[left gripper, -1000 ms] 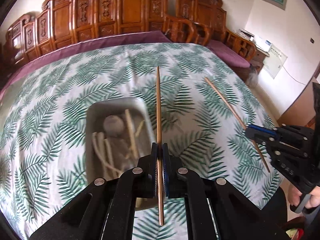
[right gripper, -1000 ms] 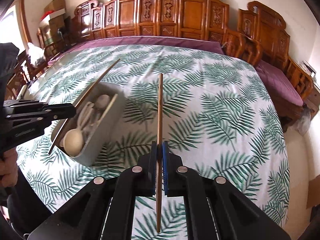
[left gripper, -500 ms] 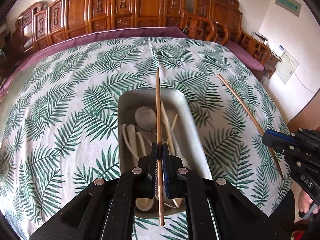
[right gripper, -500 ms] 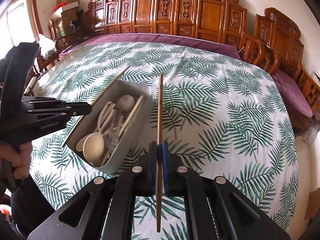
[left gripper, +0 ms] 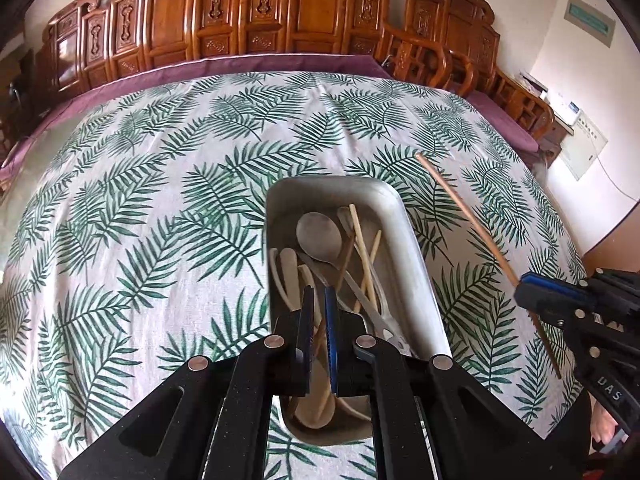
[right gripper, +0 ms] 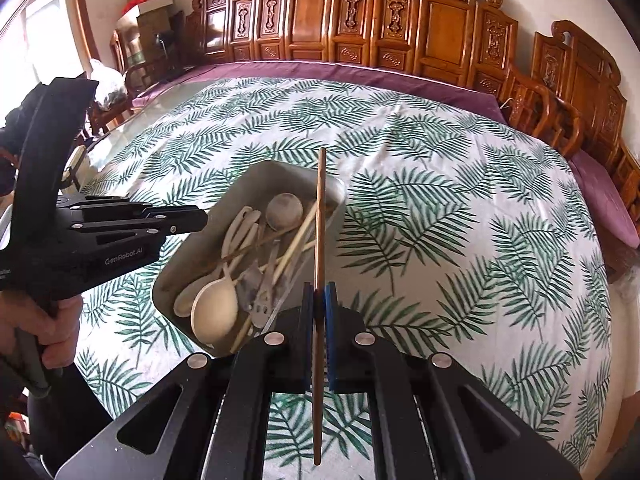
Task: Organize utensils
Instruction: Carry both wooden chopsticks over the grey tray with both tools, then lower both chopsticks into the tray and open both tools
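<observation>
On the left gripper (left gripper: 319, 312) the jaws sit closed and now empty: its chopstick (left gripper: 347, 252) has dropped into the tray (left gripper: 416, 280). The right gripper (right gripper: 319, 300) has its jaws clamped on the second chopstick (right gripper: 320, 208), which is now over the tray's rim and probably goes in next.

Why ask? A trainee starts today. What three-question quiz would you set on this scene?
1. True or false: the right gripper is shut on a wooden chopstick.
2. Where does the metal tray stand? A) on the leaf-print cloth; B) on a chair; C) on the floor.
3. Fill in: the pale utensils with round bowls in the tray are ___.

Key: 1 true; 2 A; 3 spoons.
</observation>
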A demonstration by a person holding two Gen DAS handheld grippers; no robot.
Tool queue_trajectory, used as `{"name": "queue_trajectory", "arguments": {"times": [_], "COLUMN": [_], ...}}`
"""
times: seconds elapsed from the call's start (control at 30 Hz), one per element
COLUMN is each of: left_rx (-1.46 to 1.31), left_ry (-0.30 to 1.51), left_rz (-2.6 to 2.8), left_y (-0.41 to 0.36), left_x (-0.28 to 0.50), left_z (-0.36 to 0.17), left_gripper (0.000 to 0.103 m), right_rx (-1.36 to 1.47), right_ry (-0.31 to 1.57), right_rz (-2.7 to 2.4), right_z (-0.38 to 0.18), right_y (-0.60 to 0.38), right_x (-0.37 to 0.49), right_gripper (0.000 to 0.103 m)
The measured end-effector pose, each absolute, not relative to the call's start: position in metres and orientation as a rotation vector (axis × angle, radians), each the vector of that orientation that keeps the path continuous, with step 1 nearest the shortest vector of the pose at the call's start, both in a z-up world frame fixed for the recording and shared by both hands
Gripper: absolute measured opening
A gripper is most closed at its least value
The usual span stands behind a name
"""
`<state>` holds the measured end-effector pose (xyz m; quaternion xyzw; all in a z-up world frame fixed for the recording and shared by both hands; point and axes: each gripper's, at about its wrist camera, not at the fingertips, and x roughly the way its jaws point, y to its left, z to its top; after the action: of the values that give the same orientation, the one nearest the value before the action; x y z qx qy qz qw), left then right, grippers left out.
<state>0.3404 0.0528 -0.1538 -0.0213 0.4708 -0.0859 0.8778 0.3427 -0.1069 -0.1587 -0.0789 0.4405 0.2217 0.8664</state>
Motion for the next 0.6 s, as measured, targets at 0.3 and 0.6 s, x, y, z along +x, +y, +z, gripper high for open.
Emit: {"name": "queue_trajectory", "arguments": {"times": [0.3,0.6], "left_rx": [-0.036,-0.048], "left_ry": [0.933,0.897], "left_rz": [-0.126,-0.101], "left_y": [0.079,0.101], "left_x": [0.324,0.314], "left_z": [-0.141,-0.13], "left_gripper": [0.007,0.021], "right_rx": [-0.167,-0.157], "right_ry": [0.97,1.068], "right_rz": [0.533,0.552], "right_z": [-0.173,-0.201], "right_y": [-0.066,-0.031], "right_x": [0.353,0.371], "right_gripper": [0.006,0.006]}}
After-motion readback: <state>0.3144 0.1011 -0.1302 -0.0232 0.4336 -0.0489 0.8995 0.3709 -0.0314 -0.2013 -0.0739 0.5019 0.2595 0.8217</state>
